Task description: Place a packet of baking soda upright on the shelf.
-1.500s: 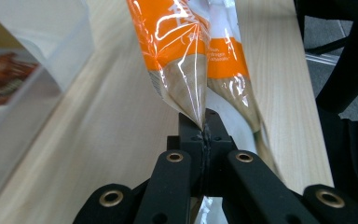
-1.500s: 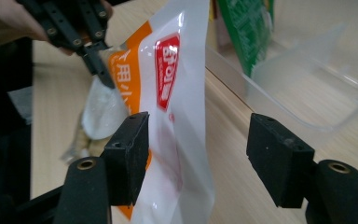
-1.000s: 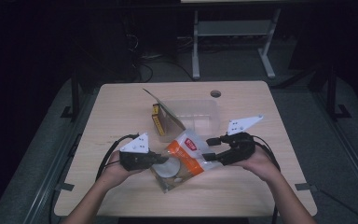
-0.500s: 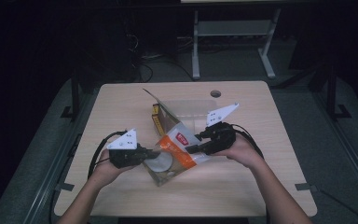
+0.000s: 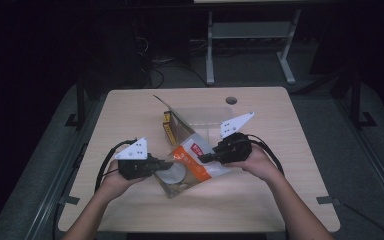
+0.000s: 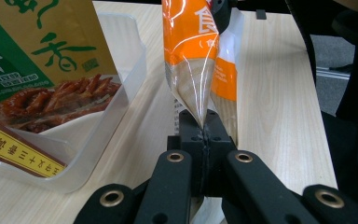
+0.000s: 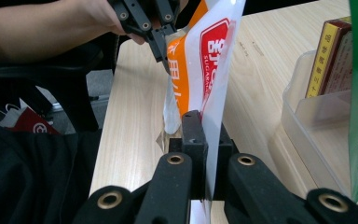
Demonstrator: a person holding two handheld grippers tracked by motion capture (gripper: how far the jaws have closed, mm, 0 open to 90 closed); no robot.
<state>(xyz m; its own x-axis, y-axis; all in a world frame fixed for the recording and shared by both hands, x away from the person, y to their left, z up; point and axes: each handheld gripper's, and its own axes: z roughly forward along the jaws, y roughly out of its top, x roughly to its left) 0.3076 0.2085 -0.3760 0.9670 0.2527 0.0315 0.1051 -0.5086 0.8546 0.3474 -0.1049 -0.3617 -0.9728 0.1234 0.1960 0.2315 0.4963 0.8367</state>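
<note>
Orange pouch (image 5: 195, 162) spanning 8-to-2 o'clock over bench (image 5: 300, 150), ends pinched in closed jaws of left gripper (image 5: 162, 164) and right gripper (image 5: 204, 158)

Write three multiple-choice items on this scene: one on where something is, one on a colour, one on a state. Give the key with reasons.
1. Where does the clear plastic tub stand?
A. on the table beyond the pouch
B. on the floor
C. at the table's near edge, by the person

2. What colour is the band on the clear pouch?
A. blue
B. orange
C. purple

3. How do the two grippers stand to the pouch?
A. both open, clear of it
B. one shut on it, one resting on the table
C. both shut on it, at opposite ends

Key: 1 A, the high view shows the tub farther up the table than the pouch. 2 B, the orange band shows in the high view and both gripper views. 3 C, the left gripper pinches one end of the film and the right gripper another, with the pouch held between them.
</note>
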